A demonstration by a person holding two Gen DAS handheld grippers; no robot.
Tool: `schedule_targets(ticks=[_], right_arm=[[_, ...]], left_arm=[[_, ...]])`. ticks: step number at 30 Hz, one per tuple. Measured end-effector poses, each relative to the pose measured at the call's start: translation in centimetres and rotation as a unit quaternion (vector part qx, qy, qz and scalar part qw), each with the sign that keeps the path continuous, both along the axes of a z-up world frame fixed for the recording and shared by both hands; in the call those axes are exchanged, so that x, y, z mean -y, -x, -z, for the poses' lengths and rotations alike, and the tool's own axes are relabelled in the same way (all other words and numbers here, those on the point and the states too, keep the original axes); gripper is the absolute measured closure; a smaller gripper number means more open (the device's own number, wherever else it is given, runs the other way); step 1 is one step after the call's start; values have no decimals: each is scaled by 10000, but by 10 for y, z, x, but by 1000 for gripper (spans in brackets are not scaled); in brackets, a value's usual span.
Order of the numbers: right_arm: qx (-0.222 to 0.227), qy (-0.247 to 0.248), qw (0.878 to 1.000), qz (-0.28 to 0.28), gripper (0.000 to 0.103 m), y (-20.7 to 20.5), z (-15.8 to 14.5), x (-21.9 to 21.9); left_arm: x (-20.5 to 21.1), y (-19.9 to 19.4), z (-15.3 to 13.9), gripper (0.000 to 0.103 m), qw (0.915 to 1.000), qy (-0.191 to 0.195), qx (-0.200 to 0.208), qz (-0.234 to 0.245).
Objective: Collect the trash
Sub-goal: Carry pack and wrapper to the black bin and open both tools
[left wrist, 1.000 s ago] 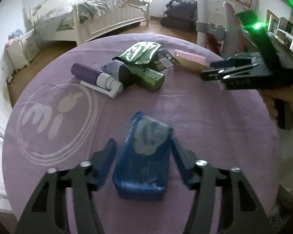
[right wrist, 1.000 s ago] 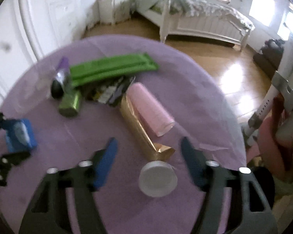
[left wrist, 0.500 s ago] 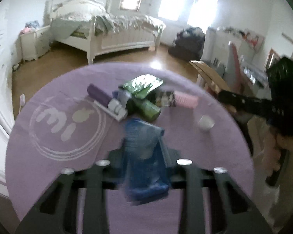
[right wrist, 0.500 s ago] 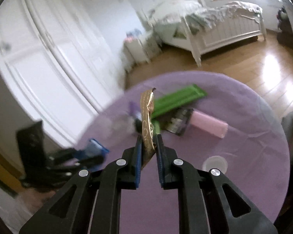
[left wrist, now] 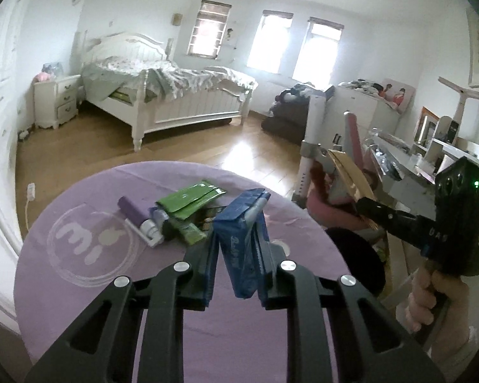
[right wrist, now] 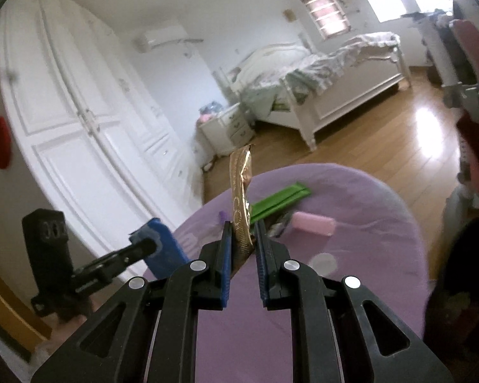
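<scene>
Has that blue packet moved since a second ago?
Yes. The blue packet was lying flat on the purple table; now it is lifted clear of it, pinched in the left gripper.

The lower part of the blue packet sits between the left claw pads, so its squeezed sides are hidden; the print on its face is too small to read. It also covers part of the dark wrapper beyond that claw. In the right wrist view, the foot of the gold wrapper is buried between the right claw pads. Just beyond that claw, the wrapper hides most of the purple bottle. The white cap, to that claw's right on the worktop, is smeared to a pale blur. The worktop's near edge is cut off by both frames.
</scene>
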State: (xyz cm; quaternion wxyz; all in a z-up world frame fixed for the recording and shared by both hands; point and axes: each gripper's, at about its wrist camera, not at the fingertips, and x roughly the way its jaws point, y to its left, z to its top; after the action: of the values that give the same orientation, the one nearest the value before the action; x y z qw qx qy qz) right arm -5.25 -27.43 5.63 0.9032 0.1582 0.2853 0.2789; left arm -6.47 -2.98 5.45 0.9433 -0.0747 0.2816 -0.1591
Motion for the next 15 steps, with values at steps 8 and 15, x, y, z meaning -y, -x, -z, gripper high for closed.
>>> schedule_targets(ticks=[8, 15], right_arm=[[194, -189, 9974, 675, 88, 21, -11, 63], [293, -312, 9908, 1286, 88, 33, -14, 124]], left_arm=[[58, -9, -16, 82, 9986, -107, 170, 491], [117, -23, -24, 82, 9949, -97, 299, 964]])
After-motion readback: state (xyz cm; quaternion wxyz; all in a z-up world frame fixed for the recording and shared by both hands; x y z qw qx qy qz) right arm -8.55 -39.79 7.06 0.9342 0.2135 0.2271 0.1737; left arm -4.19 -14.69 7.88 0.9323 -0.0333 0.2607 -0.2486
